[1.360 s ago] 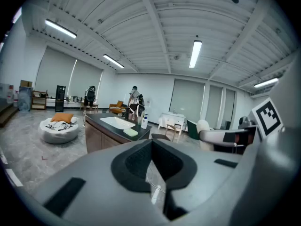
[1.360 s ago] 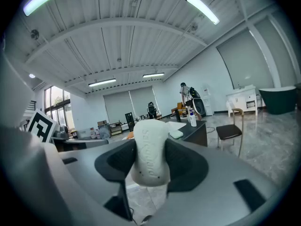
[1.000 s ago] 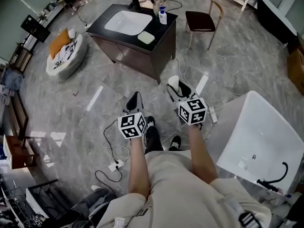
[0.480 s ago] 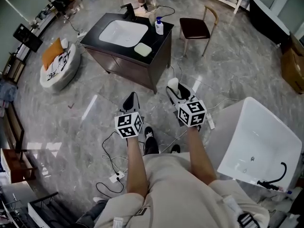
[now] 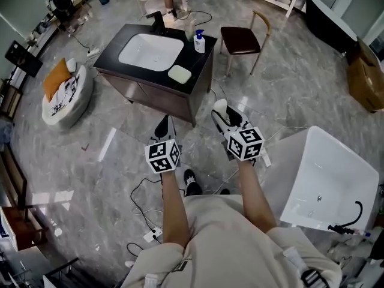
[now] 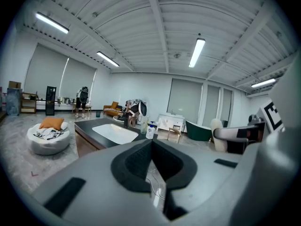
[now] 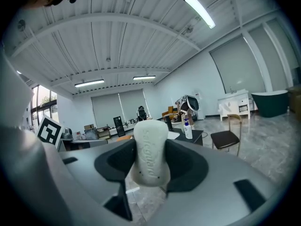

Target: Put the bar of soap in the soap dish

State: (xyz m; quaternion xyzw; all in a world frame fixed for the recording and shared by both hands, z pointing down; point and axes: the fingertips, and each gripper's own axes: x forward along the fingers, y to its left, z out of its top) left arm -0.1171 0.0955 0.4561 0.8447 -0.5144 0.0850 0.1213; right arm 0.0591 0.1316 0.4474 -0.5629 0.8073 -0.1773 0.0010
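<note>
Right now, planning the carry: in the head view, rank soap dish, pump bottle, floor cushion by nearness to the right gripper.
1. Soap dish, counter's near edge.
2. Pump bottle, counter's far right.
3. Floor cushion, far left.

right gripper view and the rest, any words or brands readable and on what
"Safeguard": embossed lengthwise on the bar of soap, clamped in the right gripper.
Label on the pump bottle: too small to read.
The marker cubes: square patterns only, no words.

Soap dish (image 5: 179,74) on counter (image 5: 198,65), beside sink (image 5: 150,51)
</note>
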